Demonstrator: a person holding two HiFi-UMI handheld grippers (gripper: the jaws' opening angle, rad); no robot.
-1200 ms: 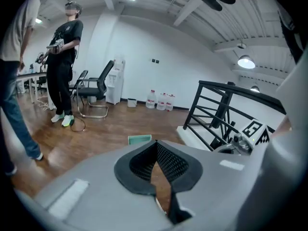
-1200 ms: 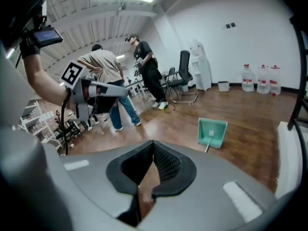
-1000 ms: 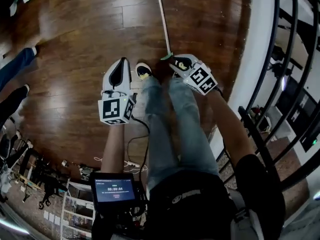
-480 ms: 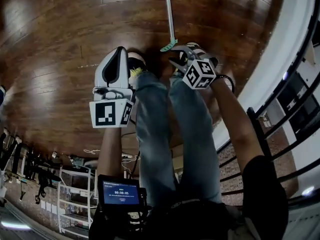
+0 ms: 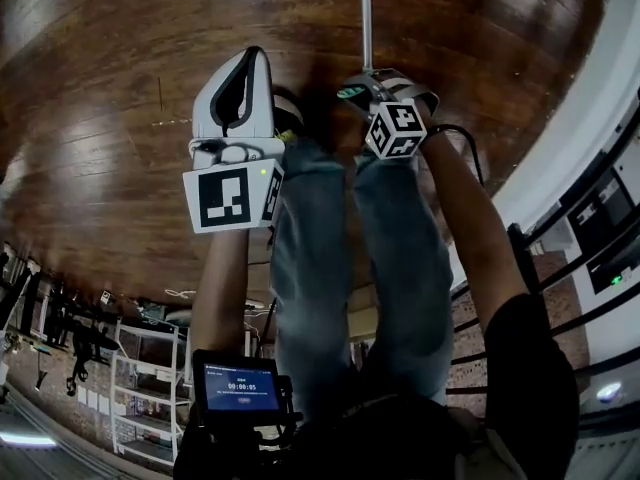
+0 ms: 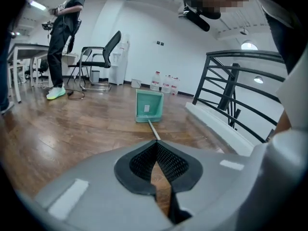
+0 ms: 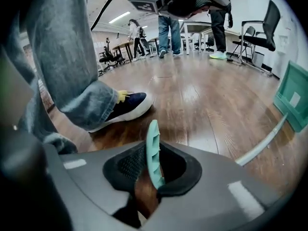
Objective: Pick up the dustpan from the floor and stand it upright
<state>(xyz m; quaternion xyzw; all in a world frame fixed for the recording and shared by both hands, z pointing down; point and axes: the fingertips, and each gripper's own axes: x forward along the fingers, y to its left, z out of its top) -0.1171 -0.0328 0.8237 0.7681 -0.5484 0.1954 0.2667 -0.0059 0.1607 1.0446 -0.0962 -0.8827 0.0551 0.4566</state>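
On the wooden floor [image 6: 72, 129], near the railing [image 6: 240, 88], lies the teal dustpan [image 6: 149, 106]. Its long handle [image 5: 366, 8] reaches the right gripper [image 5: 370, 86], whose jaws have just been closing and pinch the handle's teal grip [image 7: 153, 150]. The left gripper [image 6: 156, 146] is clenched and empty.

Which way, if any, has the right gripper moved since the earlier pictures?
Yes: the right gripper has come down onto the dustpan handle's green end; its fingers have just been closing around it.
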